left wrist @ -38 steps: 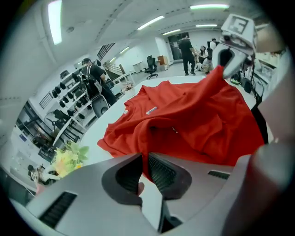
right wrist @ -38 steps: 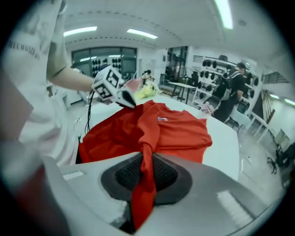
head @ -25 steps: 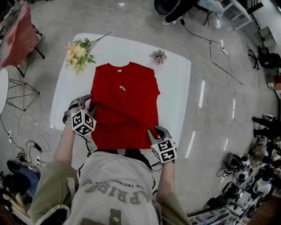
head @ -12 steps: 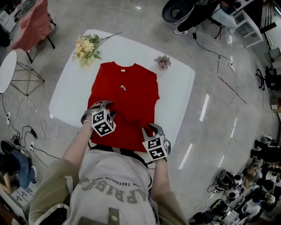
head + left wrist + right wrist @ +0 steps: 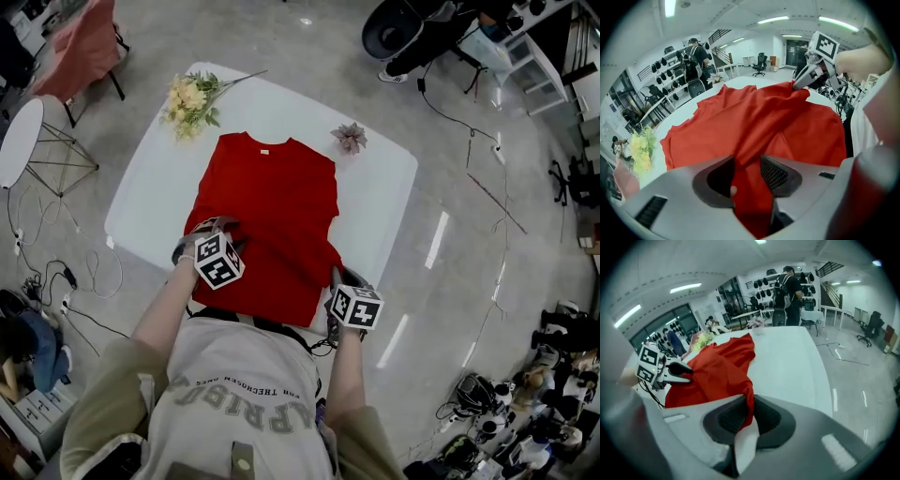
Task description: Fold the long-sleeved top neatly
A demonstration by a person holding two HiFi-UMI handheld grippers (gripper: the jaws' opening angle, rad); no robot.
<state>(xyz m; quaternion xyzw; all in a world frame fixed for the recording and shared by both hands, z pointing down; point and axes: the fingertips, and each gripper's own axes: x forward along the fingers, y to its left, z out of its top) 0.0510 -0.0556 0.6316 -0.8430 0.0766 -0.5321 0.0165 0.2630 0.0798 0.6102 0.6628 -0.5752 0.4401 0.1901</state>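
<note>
Our red top: collar end flat, hem rucked. Left gripper pinches a fold; right gripper just closed on hem corner.

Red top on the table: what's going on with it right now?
A person at the white table works the red top with two handheld grippers. The left gripper is shut on bunched cloth near its lower left edge; the right gripper has just been closing and now pinches the lower right hem corner. The collar end lies flat.
</note>
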